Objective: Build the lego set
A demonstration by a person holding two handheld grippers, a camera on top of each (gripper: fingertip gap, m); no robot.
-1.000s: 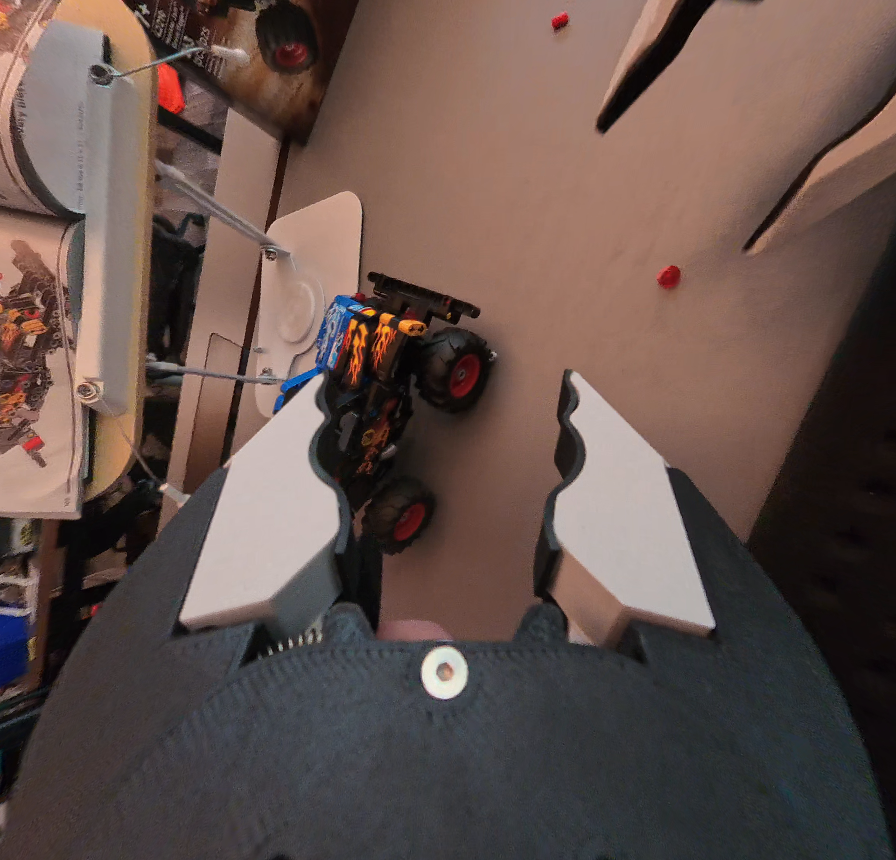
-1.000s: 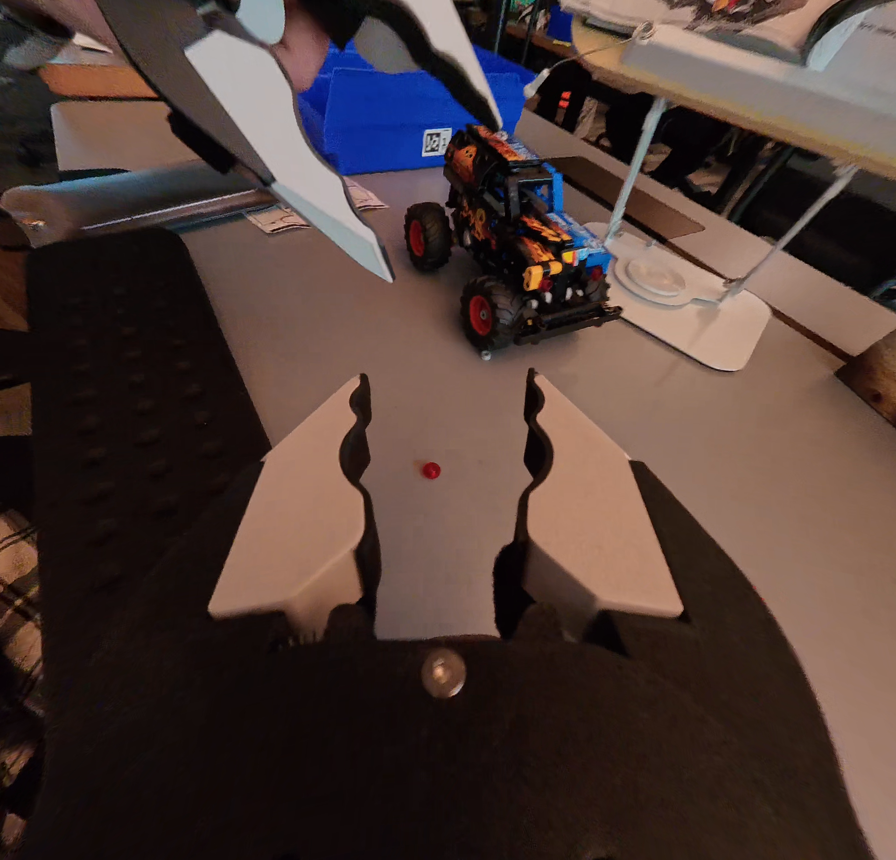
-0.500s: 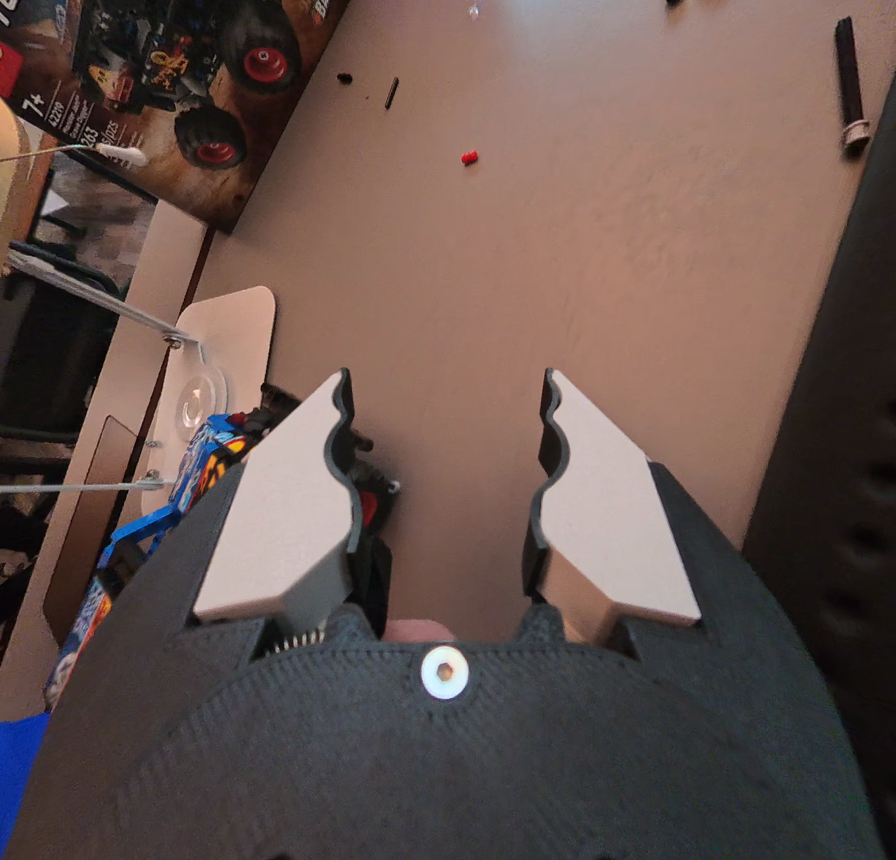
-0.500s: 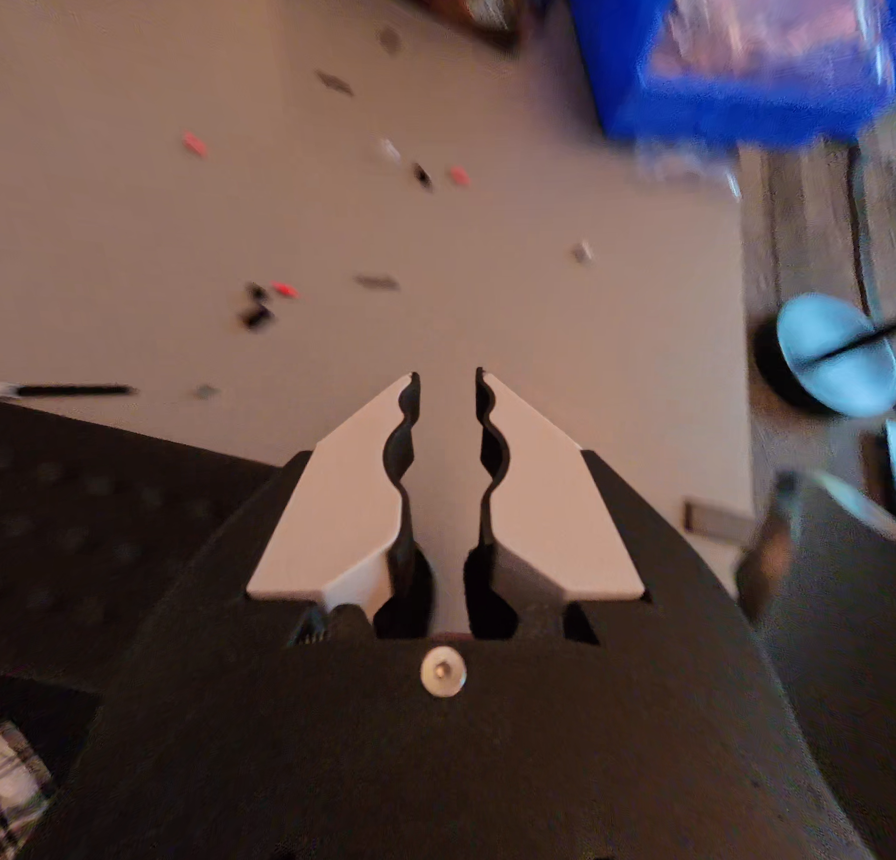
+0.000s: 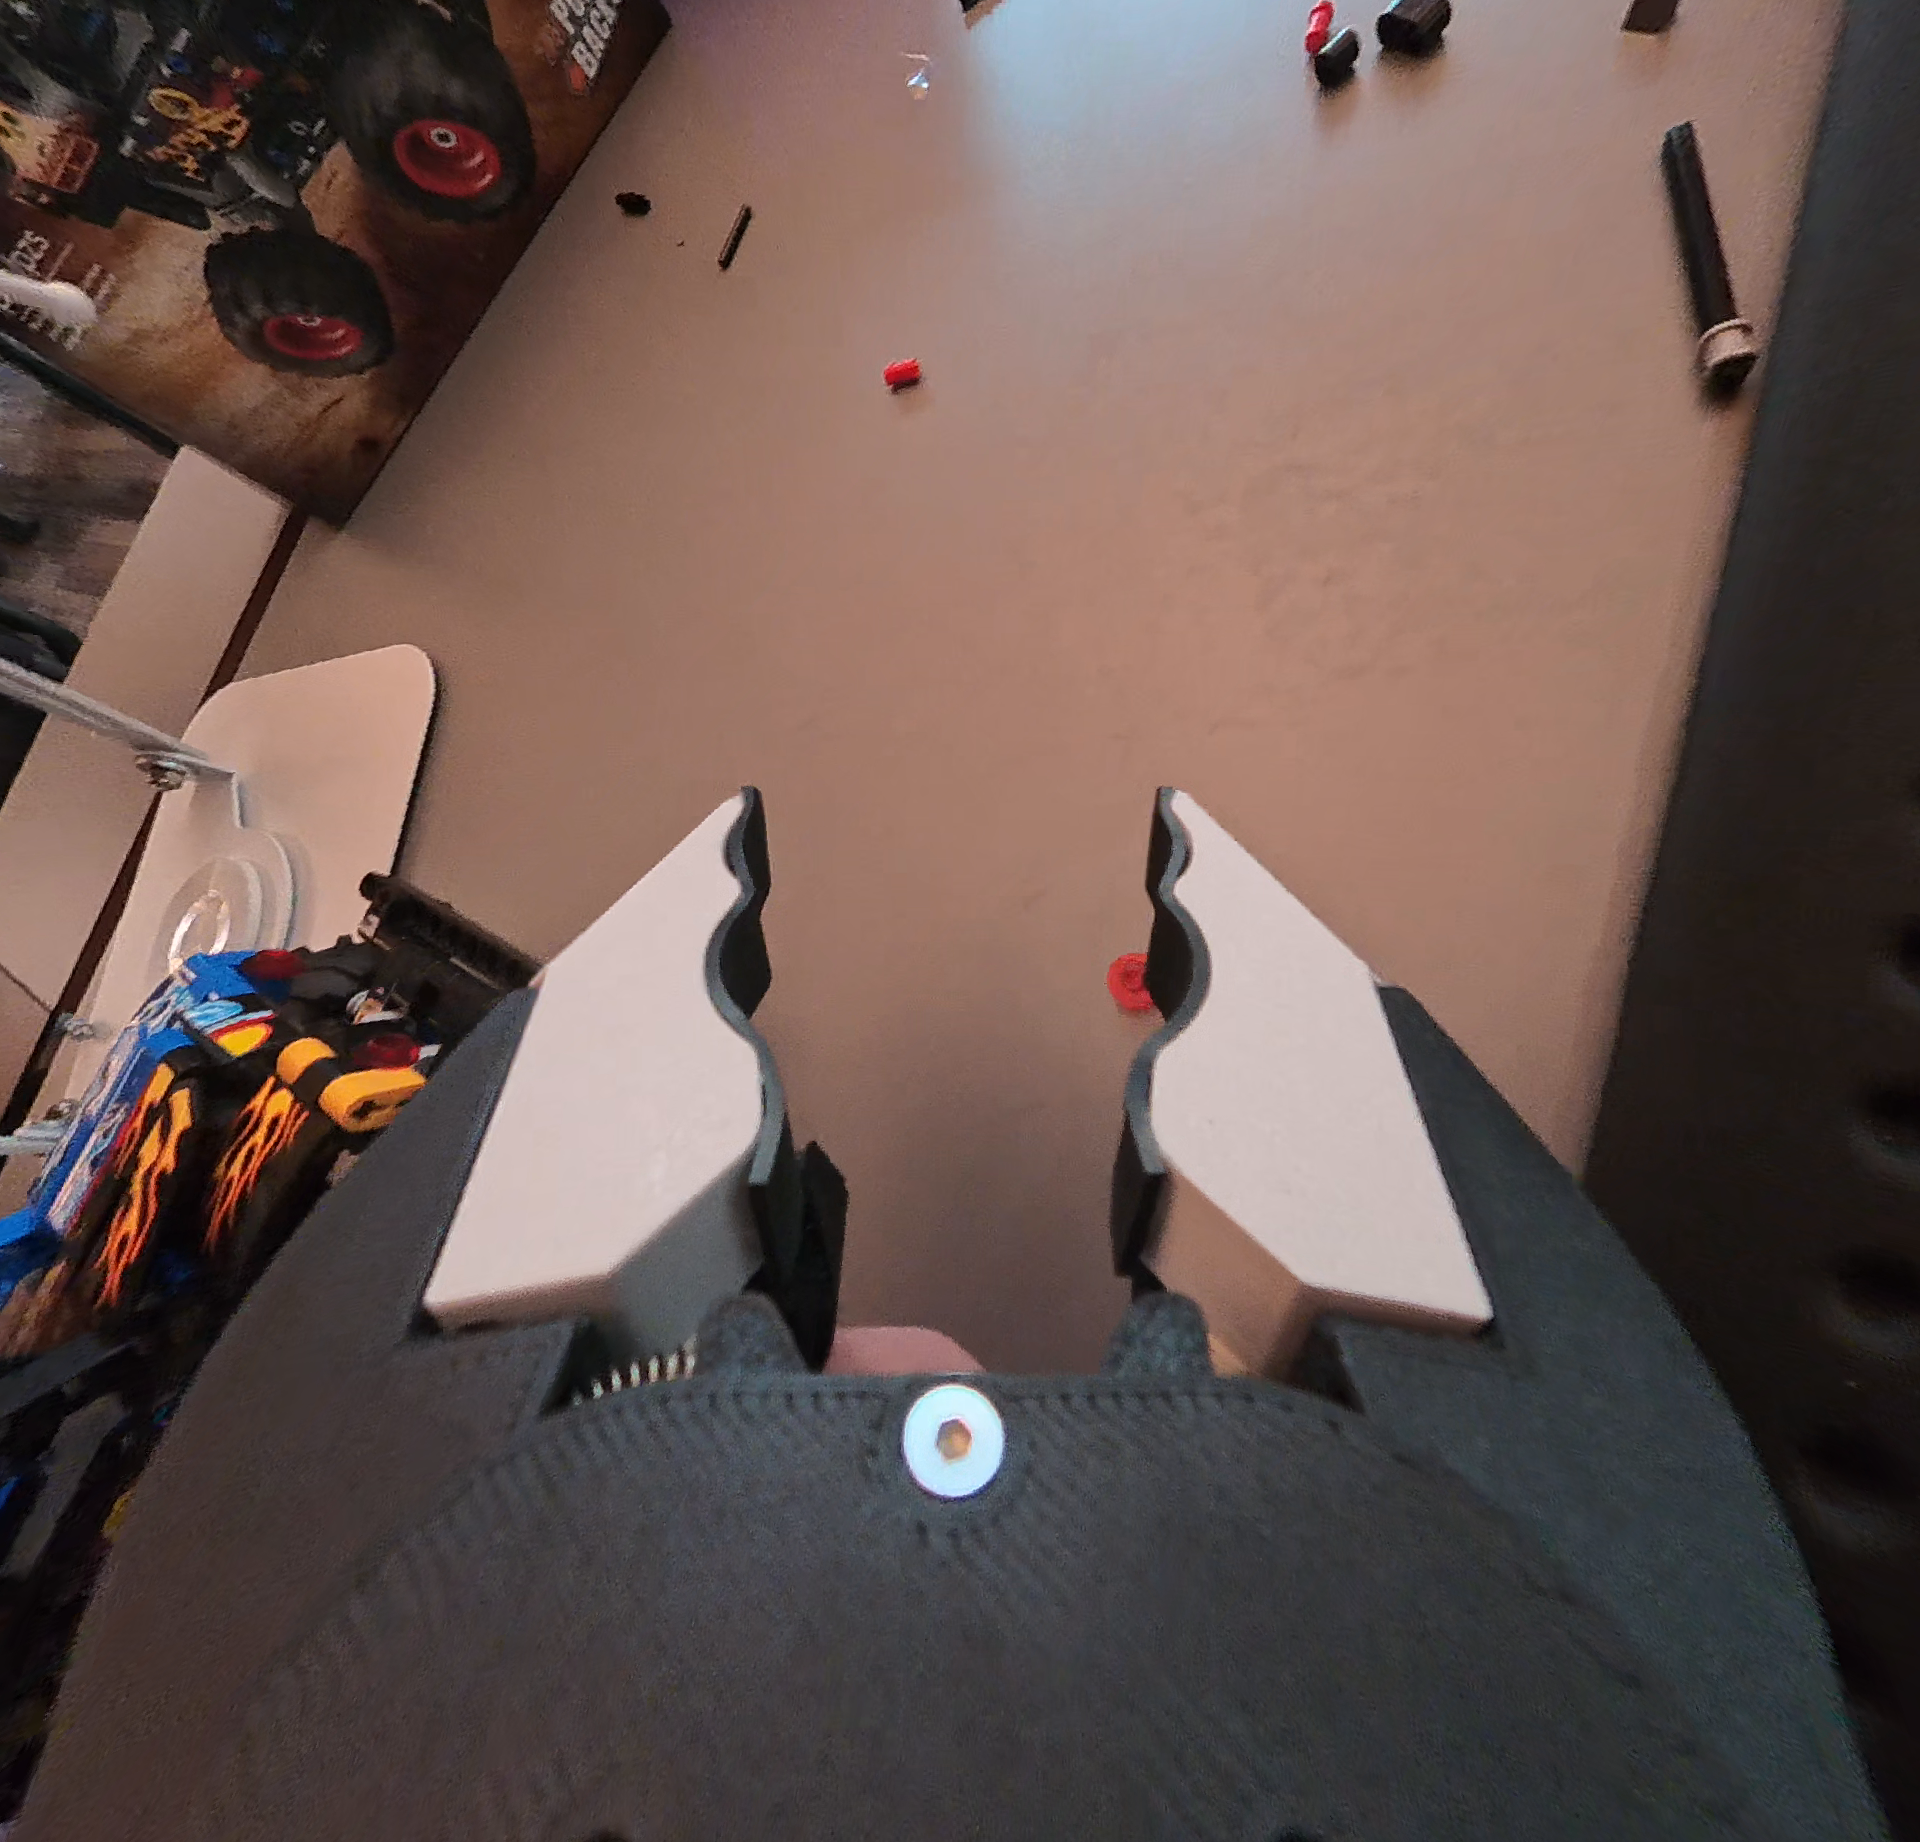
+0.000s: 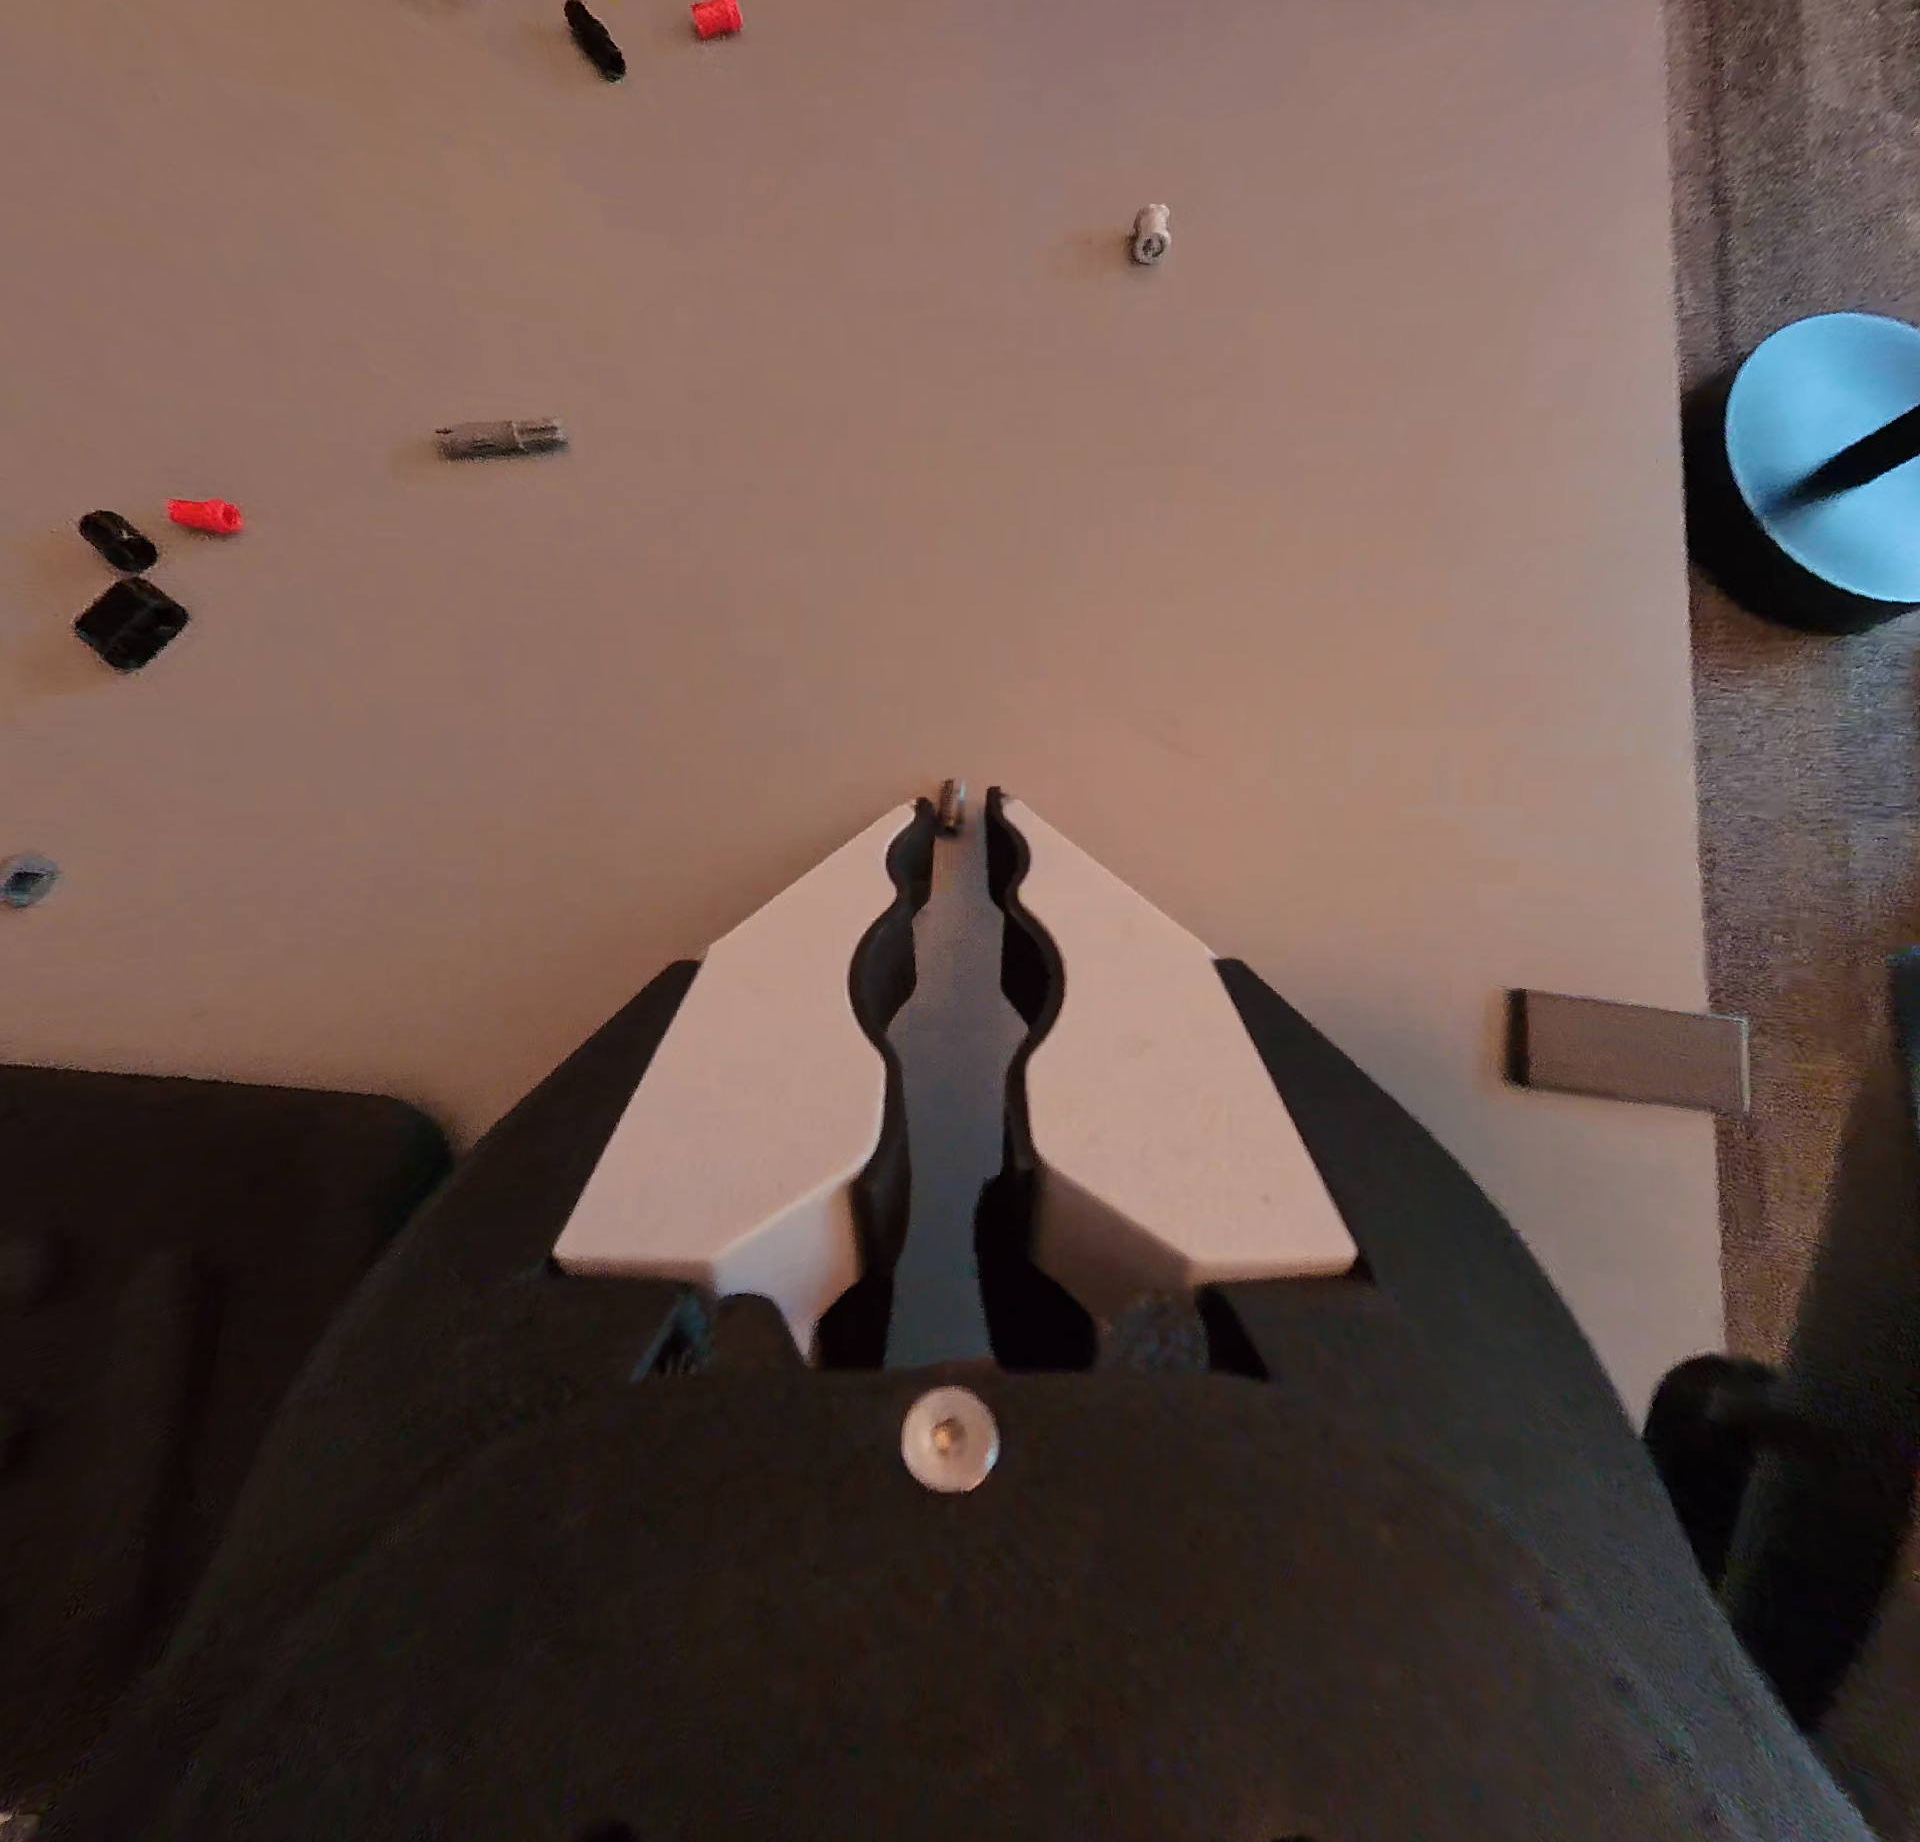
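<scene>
Left tongs (image 5: 954, 805) wide open, empty, over bare desk (image 5: 1039, 566); monster truck (image 5: 239, 1096) at left. Right tongs (image 6: 954, 805) nearly closed around small grey pin (image 6: 950, 803); grip unclear.

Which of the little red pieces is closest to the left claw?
The round red piece right beside its right finger; the other red bits lie much farther up the table.

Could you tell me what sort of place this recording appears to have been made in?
Probably a hobby or work table indoors: loose Lego pieces lie scattered over the grey tabletop, the set's box lies at its far left, and the built monster truck stands beside a stand's white base.
</scene>
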